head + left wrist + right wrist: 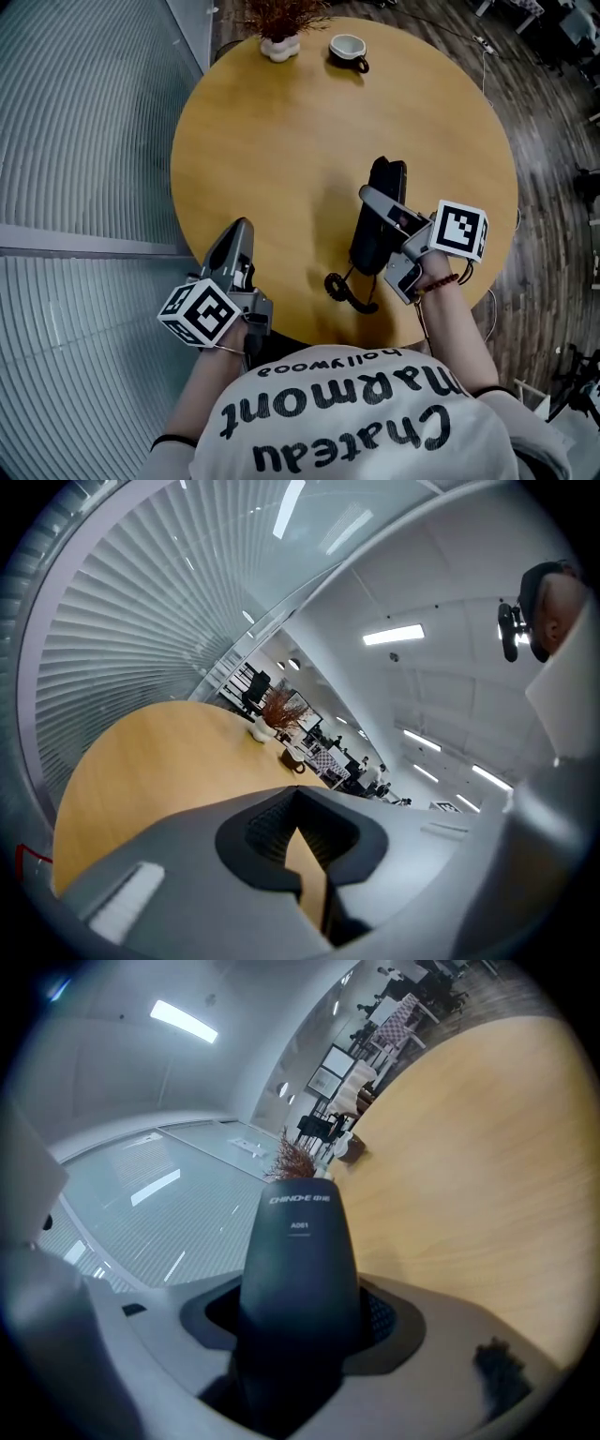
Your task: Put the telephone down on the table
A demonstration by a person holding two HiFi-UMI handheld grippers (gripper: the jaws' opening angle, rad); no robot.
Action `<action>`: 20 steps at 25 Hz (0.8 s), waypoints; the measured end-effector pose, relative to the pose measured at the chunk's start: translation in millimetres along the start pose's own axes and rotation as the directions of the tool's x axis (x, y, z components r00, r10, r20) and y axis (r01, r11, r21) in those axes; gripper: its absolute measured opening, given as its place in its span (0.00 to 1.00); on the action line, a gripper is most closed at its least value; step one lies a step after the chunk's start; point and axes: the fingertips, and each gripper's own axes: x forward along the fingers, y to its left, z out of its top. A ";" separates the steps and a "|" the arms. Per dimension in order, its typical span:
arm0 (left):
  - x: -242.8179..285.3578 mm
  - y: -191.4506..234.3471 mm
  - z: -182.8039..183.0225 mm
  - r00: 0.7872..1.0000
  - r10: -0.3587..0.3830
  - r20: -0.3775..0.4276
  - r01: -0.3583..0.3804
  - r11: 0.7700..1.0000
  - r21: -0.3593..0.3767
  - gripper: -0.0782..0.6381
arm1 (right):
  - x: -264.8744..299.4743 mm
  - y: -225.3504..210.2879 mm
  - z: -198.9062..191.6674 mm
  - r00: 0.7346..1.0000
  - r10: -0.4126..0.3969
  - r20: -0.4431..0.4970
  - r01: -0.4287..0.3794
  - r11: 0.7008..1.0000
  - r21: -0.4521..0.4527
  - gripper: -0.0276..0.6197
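Observation:
A black telephone handset [379, 214] is over the right half of the round wooden table [281, 159]. My right gripper [381, 240] is shut on it across its width. Its coiled cord [345, 291] hangs by the table's near edge. Whether the handset rests on the tabletop does not show. In the right gripper view the handset [300, 1260] stands between the jaws of the right gripper [300, 1344] and points away over the wood. My left gripper [237, 242] hovers at the table's near left edge. In its own view the left gripper [302, 844] holds nothing, its jaws shut.
A dried plant in a white pot [279, 39] and a cup on a saucer [349, 49] stand at the table's far edge. A ribbed glass wall [84, 141] runs along the left. Dark wooden floor [553, 141] lies to the right.

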 end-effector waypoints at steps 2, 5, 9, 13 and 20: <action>6.4 3.0 13.0 0.999 -0.041 -0.004 0.041 0.999 0.002 0.12 | 12.0 7.5 0.8 1.000 -0.011 0.009 0.011 1.000 0.001 0.50; 14.9 -1.7 23.8 0.996 -0.082 -0.024 0.082 0.996 0.018 0.12 | 24.0 21.2 2.6 1.000 0.008 0.012 -0.008 1.000 0.003 0.50; 32.6 16.7 41.2 0.993 -0.111 -0.049 0.112 0.993 0.022 0.12 | 64.9 37.0 10.4 1.000 0.030 -0.002 -0.030 0.999 -0.024 0.50; 53.9 61.0 63.9 0.989 -0.112 -0.093 0.117 0.991 0.057 0.12 | 126.7 45.9 24.5 0.999 0.010 -0.033 -0.013 0.996 -0.087 0.50; 89.8 104.7 73.2 0.978 -0.158 -0.136 0.173 0.979 0.108 0.12 | 203.3 38.6 38.2 0.997 0.012 -0.075 -0.021 0.993 -0.119 0.50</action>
